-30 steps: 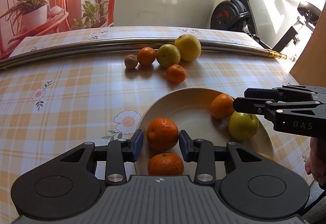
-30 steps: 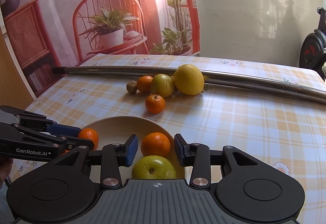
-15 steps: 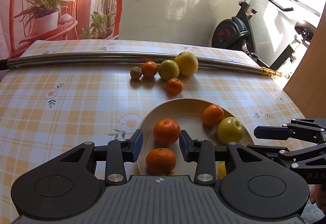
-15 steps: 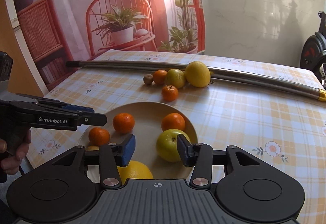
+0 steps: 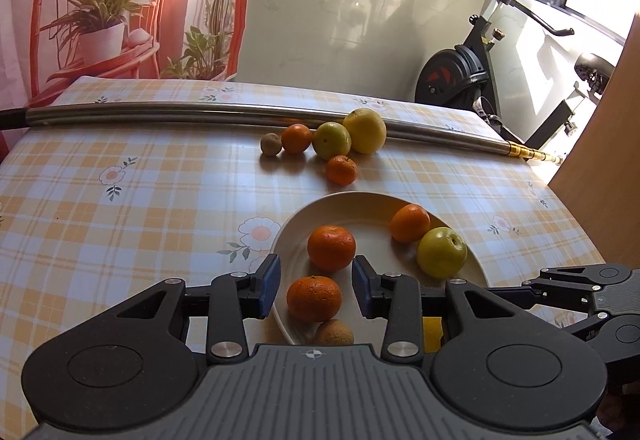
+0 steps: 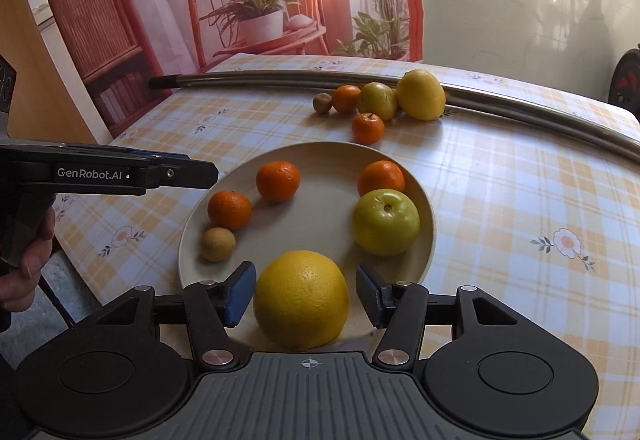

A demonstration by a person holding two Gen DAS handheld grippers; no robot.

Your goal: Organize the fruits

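Plate (image 6: 430, 236) holds six fruits; five wait beyond it by the rod (image 6: 256, 77). Right claw (image 6: 306, 294) opening, empty, above the grapefruit (image 6: 300, 298); left claw (image 5: 316, 290) parted, empty. Next, probably: fetch the tangerine (image 6: 368, 127).

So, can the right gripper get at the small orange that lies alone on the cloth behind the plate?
Probably yes. The right gripper, jaws opening, holds nothing, and the small orange sits apart from the row. It must pass over the plate and its fruit.

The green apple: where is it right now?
In the right wrist view the green apple sits on the plate, at its right edge, touching a tangerine behind it.
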